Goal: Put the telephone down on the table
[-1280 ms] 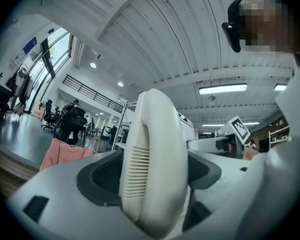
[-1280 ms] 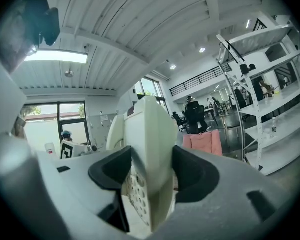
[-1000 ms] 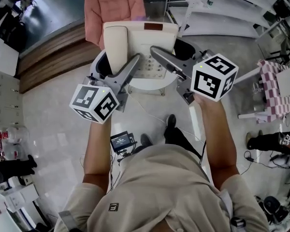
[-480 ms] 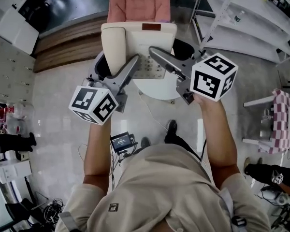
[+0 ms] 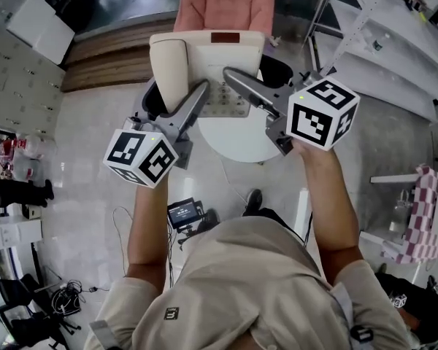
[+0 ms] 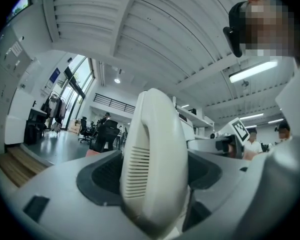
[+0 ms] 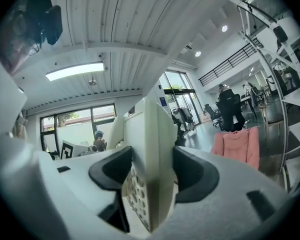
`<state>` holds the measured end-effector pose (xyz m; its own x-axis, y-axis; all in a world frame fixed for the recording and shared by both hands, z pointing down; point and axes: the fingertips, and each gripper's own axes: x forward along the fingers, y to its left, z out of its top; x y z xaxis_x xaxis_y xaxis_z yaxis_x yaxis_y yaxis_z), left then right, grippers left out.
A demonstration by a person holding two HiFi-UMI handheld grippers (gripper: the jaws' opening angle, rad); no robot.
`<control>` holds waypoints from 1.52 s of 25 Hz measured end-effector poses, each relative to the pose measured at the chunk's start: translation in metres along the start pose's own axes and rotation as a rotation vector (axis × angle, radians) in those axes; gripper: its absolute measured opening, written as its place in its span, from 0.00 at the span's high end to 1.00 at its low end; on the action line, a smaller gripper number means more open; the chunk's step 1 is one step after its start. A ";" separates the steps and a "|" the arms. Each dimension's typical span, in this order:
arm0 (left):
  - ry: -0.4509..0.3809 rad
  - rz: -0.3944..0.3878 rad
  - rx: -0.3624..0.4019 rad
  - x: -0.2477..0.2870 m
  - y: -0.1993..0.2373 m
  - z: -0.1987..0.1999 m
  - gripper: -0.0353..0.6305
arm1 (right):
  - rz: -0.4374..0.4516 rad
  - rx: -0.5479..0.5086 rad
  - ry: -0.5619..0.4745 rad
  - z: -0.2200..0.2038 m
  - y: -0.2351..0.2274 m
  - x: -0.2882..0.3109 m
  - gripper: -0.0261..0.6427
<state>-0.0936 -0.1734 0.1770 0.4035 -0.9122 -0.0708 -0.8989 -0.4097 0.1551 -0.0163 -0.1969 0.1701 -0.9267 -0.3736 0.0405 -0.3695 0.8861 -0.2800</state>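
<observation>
A cream telephone (image 5: 230,58) with its handset (image 5: 168,68) on the left side of the base is held up in the air by both grippers. My left gripper (image 5: 201,93) is shut on the handset side; in the left gripper view the handset (image 6: 155,169) fills the gap between the jaws of the left gripper (image 6: 152,196). My right gripper (image 5: 233,77) is shut on the base's right edge; in the right gripper view the keypad base (image 7: 149,159) stands edge-on in the right gripper (image 7: 151,181). Below the telephone lies a round white table (image 5: 237,141).
Black seats (image 5: 279,70) flank the table. A pink upholstered chair (image 5: 226,2) stands beyond it, with a wooden step (image 5: 102,68) to the left. White shelving racks (image 5: 394,42) fill the right side. A small device with a screen (image 5: 184,214) lies on the floor near the person's feet.
The surroundings have slid across the head view, so the person has turned a little. The telephone stays clamped between both grippers, at almost the same place in the view.
</observation>
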 end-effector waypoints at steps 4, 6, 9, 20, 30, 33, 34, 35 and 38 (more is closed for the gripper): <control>0.017 0.031 0.007 0.015 0.001 -0.005 0.40 | 0.029 0.022 0.011 -0.001 -0.018 0.002 0.60; 0.019 0.045 0.008 0.019 0.005 -0.007 0.40 | 0.043 0.026 0.015 -0.002 -0.024 0.006 0.60; 0.028 0.059 0.007 0.024 0.010 -0.013 0.40 | 0.054 0.036 0.015 -0.005 -0.031 0.010 0.60; 0.053 -0.004 -0.035 0.062 0.050 -0.028 0.40 | -0.026 0.056 0.035 -0.010 -0.071 0.043 0.60; 0.094 -0.066 -0.068 0.096 0.071 -0.048 0.40 | -0.102 0.091 0.044 -0.021 -0.108 0.058 0.60; 0.114 -0.074 -0.085 0.098 0.083 -0.058 0.40 | -0.118 0.110 0.053 -0.030 -0.112 0.068 0.60; 0.121 -0.076 -0.091 0.099 0.087 -0.061 0.40 | -0.123 0.117 0.058 -0.034 -0.114 0.071 0.60; 0.128 -0.079 -0.096 0.100 0.091 -0.065 0.40 | -0.128 0.124 0.062 -0.037 -0.117 0.074 0.60; 0.149 -0.086 -0.109 0.107 0.100 -0.076 0.40 | -0.143 0.145 0.073 -0.046 -0.127 0.081 0.60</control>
<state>-0.1272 -0.3118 0.2600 0.5058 -0.8607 0.0575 -0.8397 -0.4760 0.2614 -0.0477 -0.3269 0.2533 -0.8702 -0.4669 0.1573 -0.4883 0.7751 -0.4010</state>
